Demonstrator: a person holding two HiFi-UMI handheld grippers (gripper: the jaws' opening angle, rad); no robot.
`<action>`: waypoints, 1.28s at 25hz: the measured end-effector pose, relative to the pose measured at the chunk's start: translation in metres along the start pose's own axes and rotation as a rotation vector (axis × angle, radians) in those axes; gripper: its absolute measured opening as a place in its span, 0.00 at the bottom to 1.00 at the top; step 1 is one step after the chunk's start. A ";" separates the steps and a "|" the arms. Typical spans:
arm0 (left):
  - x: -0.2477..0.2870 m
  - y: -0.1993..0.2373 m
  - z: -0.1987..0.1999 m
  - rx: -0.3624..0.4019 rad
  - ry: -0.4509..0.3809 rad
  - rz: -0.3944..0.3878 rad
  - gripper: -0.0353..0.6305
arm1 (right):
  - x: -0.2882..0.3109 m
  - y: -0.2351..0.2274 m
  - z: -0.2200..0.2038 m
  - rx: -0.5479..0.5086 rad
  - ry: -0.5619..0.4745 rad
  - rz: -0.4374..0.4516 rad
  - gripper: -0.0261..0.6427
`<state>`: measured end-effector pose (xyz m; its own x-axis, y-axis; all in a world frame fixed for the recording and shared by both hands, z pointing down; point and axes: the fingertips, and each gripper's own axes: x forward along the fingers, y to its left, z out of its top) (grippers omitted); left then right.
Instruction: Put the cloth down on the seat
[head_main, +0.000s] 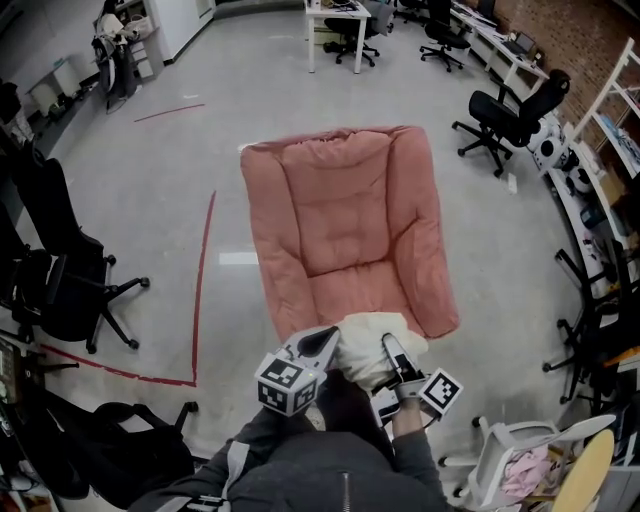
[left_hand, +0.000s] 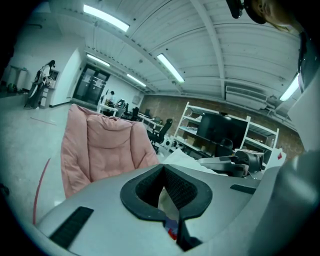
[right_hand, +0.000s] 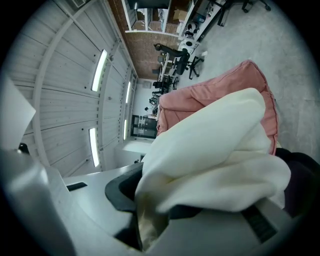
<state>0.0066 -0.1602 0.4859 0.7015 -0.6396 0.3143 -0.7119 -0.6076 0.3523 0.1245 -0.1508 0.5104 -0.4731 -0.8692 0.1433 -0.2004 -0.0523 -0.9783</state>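
Nearly at the seat: cloth bunched btwn both tongs, lower ctr

Cream cloth (head_main: 368, 352) sits bunched at lower ctr of the head view, carried btwn the two tools. In frame its top overlaps the front lip of the pink padded chair (head_main: 300, 190). Left gripper (head_main: 333, 343) is clenched on one end: in its own view the pads meet w/ a sliver of cream fabric nipped in the gap. Right gripper (head_main: 392, 352) is likewise clamped on the other end. Its view shows fabric pinched low in the jaws, the rest billowing over them and hiding much of the chair.

Key relation: seat cushion (head_main: 345, 285) lies straight up-frame from the bundle, i.e. directly ahead of both jaw pairs, w/ the backrest beyond. Cloth's long axis runs left-right across the frame, approx parallel to the seat's front edge. Neither hand is clearly nearer; it looks about even.

Judgement: next move wants both tools pushed fwd together and lowered, span kept level, then let go. Risk: one side freeing early, so the cloth slumps off the front lip.
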 end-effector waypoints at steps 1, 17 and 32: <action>0.008 0.001 0.005 0.004 0.000 -0.003 0.06 | 0.006 0.000 0.008 -0.013 0.005 -0.004 0.19; 0.092 0.042 0.049 0.051 0.040 0.035 0.06 | 0.085 -0.006 0.094 -0.009 0.017 0.012 0.19; 0.145 0.099 0.060 -0.013 0.053 0.130 0.06 | 0.166 -0.032 0.124 -0.012 0.151 -0.039 0.19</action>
<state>0.0354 -0.3412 0.5135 0.6044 -0.6865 0.4042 -0.7966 -0.5149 0.3166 0.1587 -0.3541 0.5466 -0.5878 -0.7831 0.2032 -0.2315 -0.0779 -0.9697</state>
